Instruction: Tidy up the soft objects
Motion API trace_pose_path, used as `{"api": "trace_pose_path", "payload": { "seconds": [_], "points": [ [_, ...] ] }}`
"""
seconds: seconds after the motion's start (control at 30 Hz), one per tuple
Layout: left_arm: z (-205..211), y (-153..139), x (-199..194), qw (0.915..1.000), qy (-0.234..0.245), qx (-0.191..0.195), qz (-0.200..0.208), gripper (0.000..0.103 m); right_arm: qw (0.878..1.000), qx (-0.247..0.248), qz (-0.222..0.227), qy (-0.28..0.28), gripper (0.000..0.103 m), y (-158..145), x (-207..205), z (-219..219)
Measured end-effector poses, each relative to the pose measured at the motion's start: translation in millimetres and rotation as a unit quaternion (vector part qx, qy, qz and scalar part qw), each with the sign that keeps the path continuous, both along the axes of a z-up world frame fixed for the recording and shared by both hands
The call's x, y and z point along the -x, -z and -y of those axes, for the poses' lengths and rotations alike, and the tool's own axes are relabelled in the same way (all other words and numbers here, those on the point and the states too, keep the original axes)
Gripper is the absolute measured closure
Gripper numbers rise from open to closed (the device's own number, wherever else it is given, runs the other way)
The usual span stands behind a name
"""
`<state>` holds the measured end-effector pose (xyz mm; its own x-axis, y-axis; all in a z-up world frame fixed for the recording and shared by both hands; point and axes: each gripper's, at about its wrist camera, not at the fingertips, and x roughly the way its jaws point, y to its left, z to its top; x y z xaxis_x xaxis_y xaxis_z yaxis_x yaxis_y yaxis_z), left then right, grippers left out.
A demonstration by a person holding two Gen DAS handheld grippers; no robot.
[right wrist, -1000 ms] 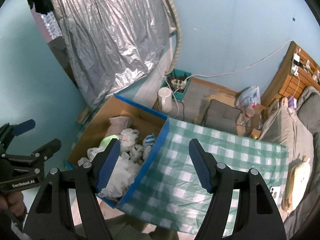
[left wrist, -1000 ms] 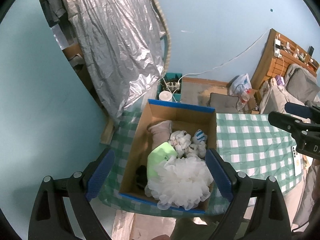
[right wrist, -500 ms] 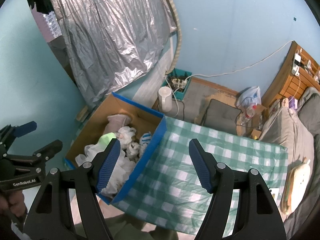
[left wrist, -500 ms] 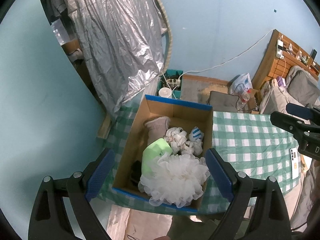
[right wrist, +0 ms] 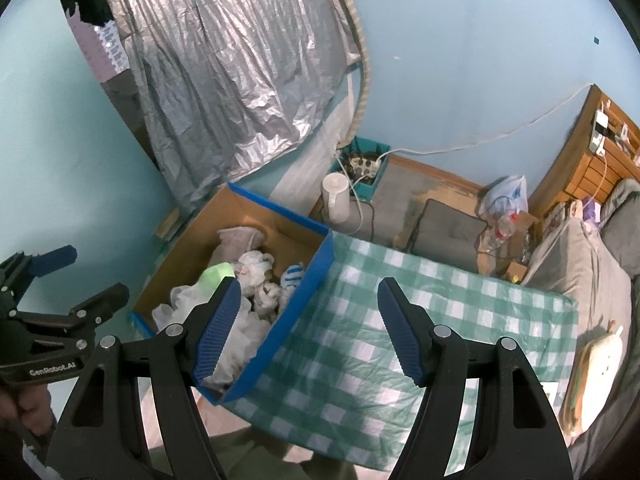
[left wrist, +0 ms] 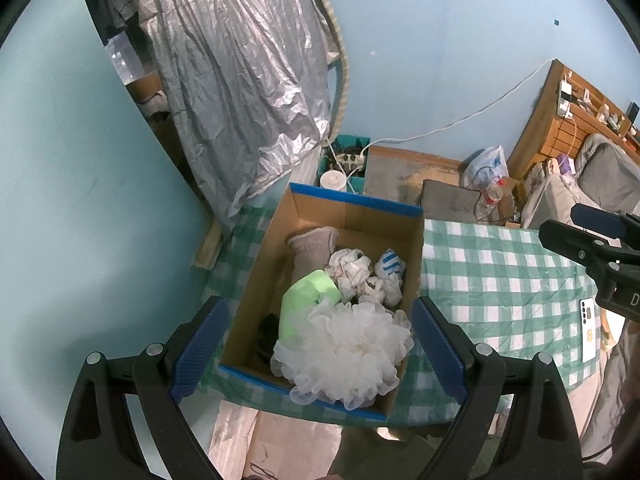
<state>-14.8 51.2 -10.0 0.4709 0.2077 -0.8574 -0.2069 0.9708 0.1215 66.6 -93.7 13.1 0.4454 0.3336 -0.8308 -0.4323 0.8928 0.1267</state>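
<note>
A cardboard box with blue edges [left wrist: 352, 202] [right wrist: 316, 276] stands on the left part of a green-checked table. It holds a white mesh bath pouf [left wrist: 348, 356], a light green soft item [left wrist: 304, 300], a beige sock [left wrist: 312, 248], crumpled white cloths [left wrist: 352, 272] and a blue-striped white item [left wrist: 390, 264]. My left gripper [left wrist: 320, 348] is open and empty, high above the box's near end. My right gripper [right wrist: 310, 332] is open and empty, above the box's right wall and the tablecloth [right wrist: 400, 320].
A white phone [left wrist: 588, 330] lies near the table's right edge. On the floor beyond stand a white jug [right wrist: 336, 200], a teal bin with a power strip [right wrist: 362, 166], a grey cushion [right wrist: 448, 228] and a plastic bag [right wrist: 504, 196]. A silver foil sheet [left wrist: 240, 80] hangs at the back.
Both grippers have pulled back and up a little, so the box and table look smaller and farther. Both stay open and empty. The box's contents have not moved.
</note>
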Motion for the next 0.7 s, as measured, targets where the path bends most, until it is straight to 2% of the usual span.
{"api": "trace_pose_path", "payload": {
  "seconds": [0.7],
  "points": [
    [4.0, 1.8, 6.0, 1.0000, -0.007, 0.002, -0.007, 0.009, 1.000, -0.004, -0.004, -0.015, 0.033, -0.1, -2.1, 0.5]
  ]
}}
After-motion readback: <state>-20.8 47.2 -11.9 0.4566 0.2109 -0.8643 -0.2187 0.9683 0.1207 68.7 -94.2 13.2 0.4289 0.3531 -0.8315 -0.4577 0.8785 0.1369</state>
